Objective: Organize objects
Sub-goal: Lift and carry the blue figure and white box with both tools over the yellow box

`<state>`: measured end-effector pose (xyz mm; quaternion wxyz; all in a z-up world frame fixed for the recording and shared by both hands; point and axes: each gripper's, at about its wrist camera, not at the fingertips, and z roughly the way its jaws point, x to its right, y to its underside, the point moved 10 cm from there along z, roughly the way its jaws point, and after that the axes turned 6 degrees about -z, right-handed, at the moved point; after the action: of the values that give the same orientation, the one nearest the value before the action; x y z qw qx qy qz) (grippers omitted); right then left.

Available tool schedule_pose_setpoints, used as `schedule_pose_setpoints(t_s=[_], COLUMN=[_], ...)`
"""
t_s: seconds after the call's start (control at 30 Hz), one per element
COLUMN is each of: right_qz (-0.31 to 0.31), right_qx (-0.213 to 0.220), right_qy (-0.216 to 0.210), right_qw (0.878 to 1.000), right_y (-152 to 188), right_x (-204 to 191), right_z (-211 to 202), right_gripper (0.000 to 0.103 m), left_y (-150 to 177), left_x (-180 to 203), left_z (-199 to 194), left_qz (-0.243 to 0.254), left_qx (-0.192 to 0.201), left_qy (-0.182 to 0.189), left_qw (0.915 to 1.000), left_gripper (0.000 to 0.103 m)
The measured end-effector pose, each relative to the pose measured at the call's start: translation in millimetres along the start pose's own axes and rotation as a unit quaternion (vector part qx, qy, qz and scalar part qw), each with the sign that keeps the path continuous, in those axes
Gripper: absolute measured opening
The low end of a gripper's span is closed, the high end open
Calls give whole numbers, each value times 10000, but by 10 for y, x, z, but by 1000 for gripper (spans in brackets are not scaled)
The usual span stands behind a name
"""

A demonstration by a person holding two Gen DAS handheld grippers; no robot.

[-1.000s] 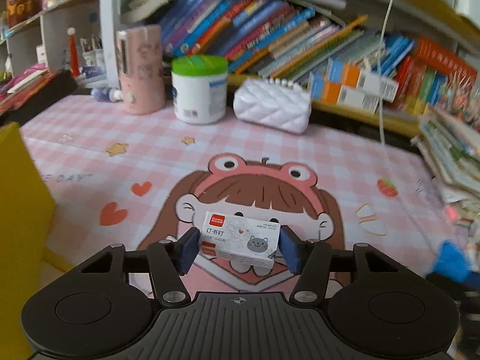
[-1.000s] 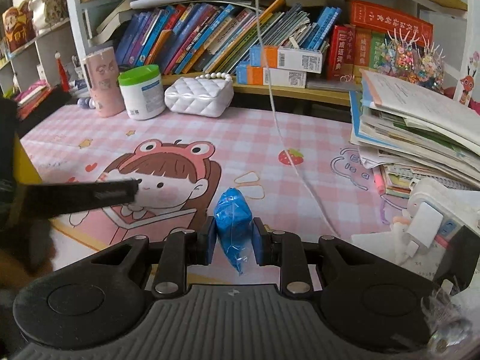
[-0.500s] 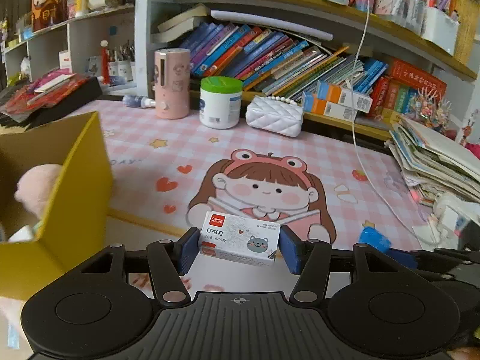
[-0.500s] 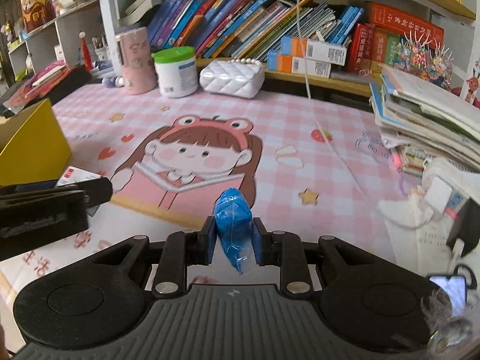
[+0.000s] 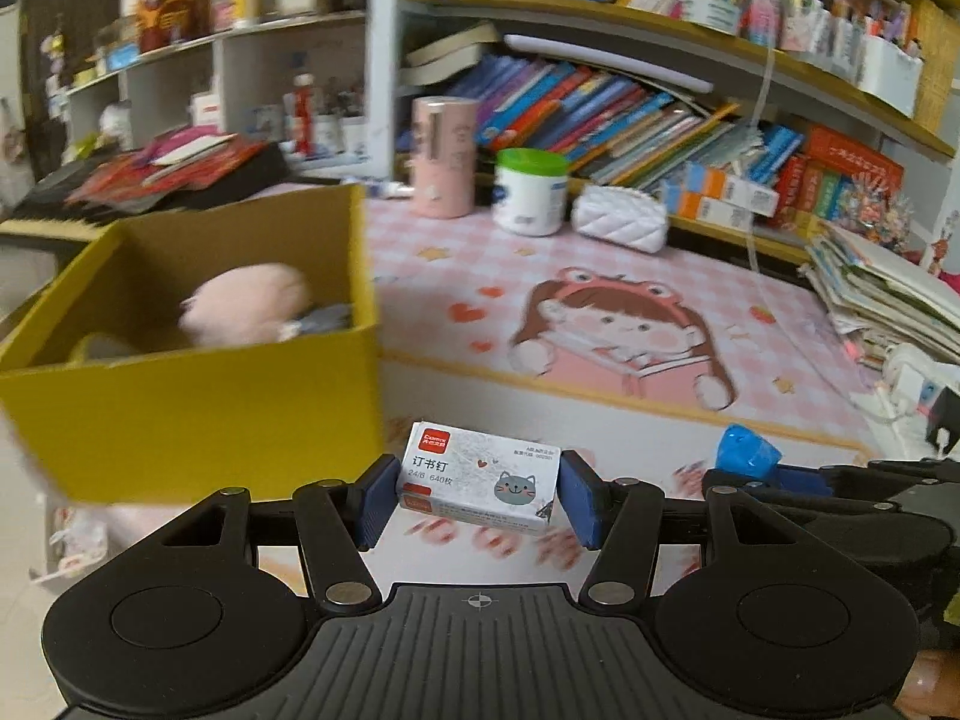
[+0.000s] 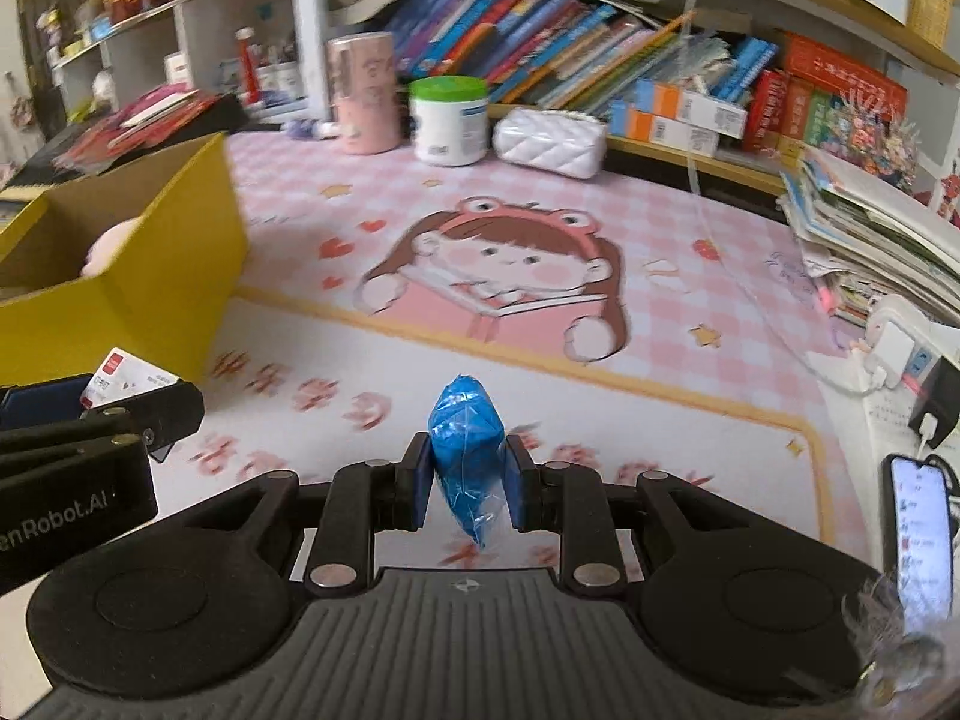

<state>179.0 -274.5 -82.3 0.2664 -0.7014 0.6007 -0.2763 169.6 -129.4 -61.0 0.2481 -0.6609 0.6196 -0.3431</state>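
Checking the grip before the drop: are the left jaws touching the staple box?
Touching. The left wrist view shows both blue pads of the left gripper pressed against the ends of the staple box.

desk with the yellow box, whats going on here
A person is tidying a pink cartoon desk mat with two handheld claws. The left claw grips a small white staple box with a cat print; the right claw pinches a blue plastic-wrapped packet. An open yellow cardboard box, already holding a pink plush toy, sits just left.
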Motion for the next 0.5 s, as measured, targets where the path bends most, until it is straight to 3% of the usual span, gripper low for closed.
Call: schedule_pose_setpoints(t_s=[0.5], right_qz=[-612], right_qx=[-19], right_qy=[-583], right_qw=[9964], right_y=[236], right_x=[-1230], right_z=[-316], right_gripper=[23], left_y=[362], left_x=[-1113], left_z=[-545], left_qz=[-462], left_qx=[-24], left_qy=[-750], left_qw=[9961], left_gripper=[56])
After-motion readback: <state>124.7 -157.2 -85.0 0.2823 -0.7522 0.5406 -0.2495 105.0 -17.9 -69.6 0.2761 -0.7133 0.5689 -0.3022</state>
